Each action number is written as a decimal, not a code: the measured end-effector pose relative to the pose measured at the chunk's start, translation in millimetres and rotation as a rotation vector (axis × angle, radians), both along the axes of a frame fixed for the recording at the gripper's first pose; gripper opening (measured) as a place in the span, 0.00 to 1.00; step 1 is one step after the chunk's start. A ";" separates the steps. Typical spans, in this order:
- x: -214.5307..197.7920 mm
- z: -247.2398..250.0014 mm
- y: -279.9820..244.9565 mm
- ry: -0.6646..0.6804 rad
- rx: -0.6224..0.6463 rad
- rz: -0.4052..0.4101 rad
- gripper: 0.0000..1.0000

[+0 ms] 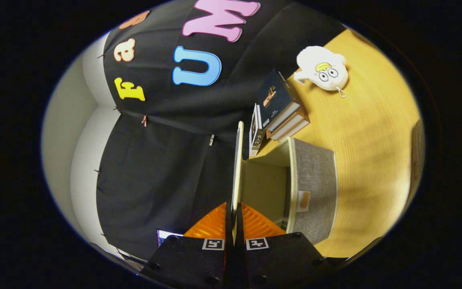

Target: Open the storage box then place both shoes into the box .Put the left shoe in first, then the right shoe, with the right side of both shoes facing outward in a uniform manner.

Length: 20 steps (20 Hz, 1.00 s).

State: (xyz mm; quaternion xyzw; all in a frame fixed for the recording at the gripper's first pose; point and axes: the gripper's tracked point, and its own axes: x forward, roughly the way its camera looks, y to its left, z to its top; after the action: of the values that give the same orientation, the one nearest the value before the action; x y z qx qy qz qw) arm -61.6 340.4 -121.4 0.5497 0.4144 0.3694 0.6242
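While the gripper pinches the thin edge of the lid, its two fingers are nearly closed, one pressing each face of the panel. That lid rises straight ahead from between the fingers, seen edge-on and swung up from the storage box, a grey fabric box with a pale rim whose open inside shows just beside the lid. Beyond the box lies a stack of books, and farther off a white plush toy rests on the wooden table. To finish the opening well, I would follow the hinge's arc instead of pulling straight, keep the pinch firm, and let go only once the lid rests fully back.
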 end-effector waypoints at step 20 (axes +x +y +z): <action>9.5 122.8 158.1 -0.184 -0.065 0.016 0.51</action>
State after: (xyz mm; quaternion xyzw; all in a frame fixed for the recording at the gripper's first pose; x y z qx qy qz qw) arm -52.1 498.5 1.4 0.4895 0.3716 0.4096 0.6742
